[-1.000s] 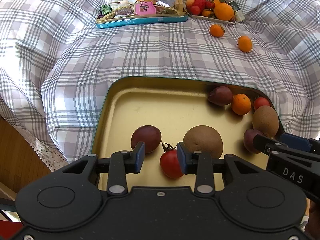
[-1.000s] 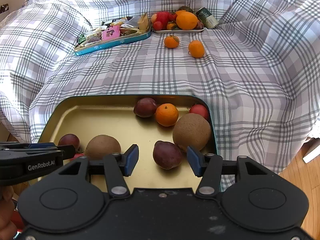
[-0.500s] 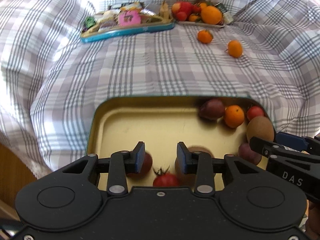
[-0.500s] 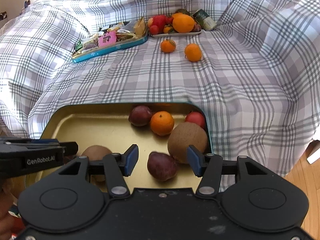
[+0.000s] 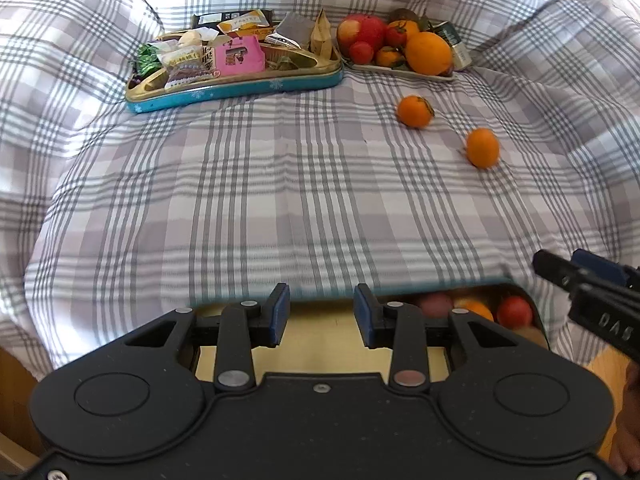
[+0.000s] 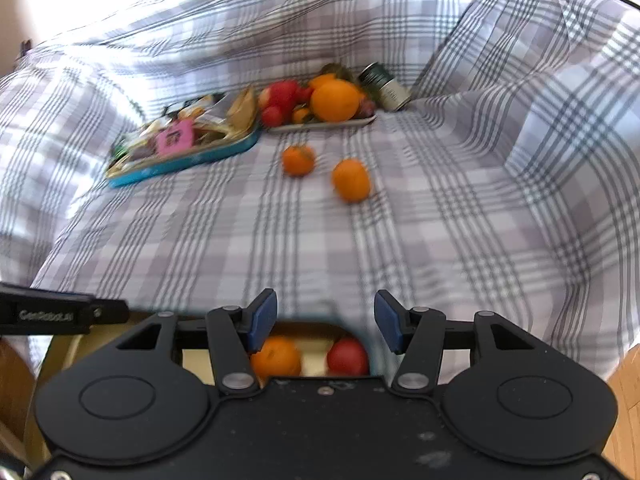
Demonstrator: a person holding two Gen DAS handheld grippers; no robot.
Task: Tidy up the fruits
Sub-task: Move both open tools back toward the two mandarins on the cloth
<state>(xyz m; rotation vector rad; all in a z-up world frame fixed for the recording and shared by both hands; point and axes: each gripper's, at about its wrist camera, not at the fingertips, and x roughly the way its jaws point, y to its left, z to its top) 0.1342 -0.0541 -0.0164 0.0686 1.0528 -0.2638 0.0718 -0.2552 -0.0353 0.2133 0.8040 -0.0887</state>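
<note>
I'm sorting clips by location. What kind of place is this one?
Probably a home living room: a plaid cloth draped over what looks like a sofa, a snack tin and fruit plate on it, and wood flooring at the edge.

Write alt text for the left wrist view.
The open, empty left claw hangs over the gold tray's far rim. Beyond, on checked cloth, lie two loose oranges, a snack tin and a fruit plate.

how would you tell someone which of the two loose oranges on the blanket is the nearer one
Start at the white fruit plate at the back of the plaid blanket. Two small oranges lie loose in front of it. The nearer orange is the right-hand, stemless one; the farther orange has a green stem.
</note>
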